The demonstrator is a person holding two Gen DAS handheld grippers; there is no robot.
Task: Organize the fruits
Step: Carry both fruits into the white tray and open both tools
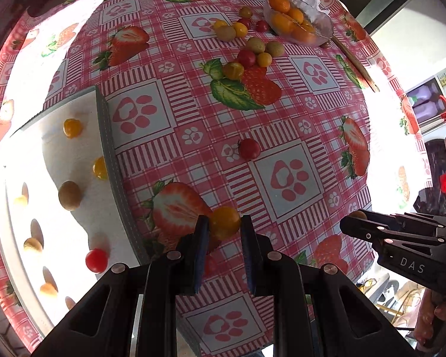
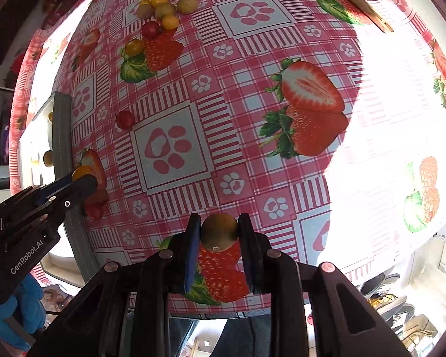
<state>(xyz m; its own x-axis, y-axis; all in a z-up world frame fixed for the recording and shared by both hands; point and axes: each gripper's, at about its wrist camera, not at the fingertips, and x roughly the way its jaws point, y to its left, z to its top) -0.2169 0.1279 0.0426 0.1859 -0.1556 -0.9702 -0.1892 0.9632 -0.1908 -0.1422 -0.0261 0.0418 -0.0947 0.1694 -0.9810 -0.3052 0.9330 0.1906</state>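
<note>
My left gripper (image 1: 224, 226) is shut on an orange-yellow cherry tomato (image 1: 225, 222), held above the tablecloth just right of the grey-rimmed white tray (image 1: 108, 154). The tray holds several small fruits, among them a red one (image 1: 96, 260) and a brown one (image 1: 70, 195). My right gripper (image 2: 218, 228) is shut on a brown-green round fruit (image 2: 218, 232) over the table's near edge. It shows at the right of the left wrist view (image 1: 353, 223). A lone red tomato (image 1: 249, 149) lies mid-table. A cluster of loose small fruits (image 1: 254, 55) lies farther back.
A clear glass bowl (image 1: 322, 31) of orange fruits stands at the far right, with a wooden stick (image 1: 355, 65) beside it. The table has a pink strawberry-print cloth (image 1: 193, 110). Strong glare washes out its right side and the tray.
</note>
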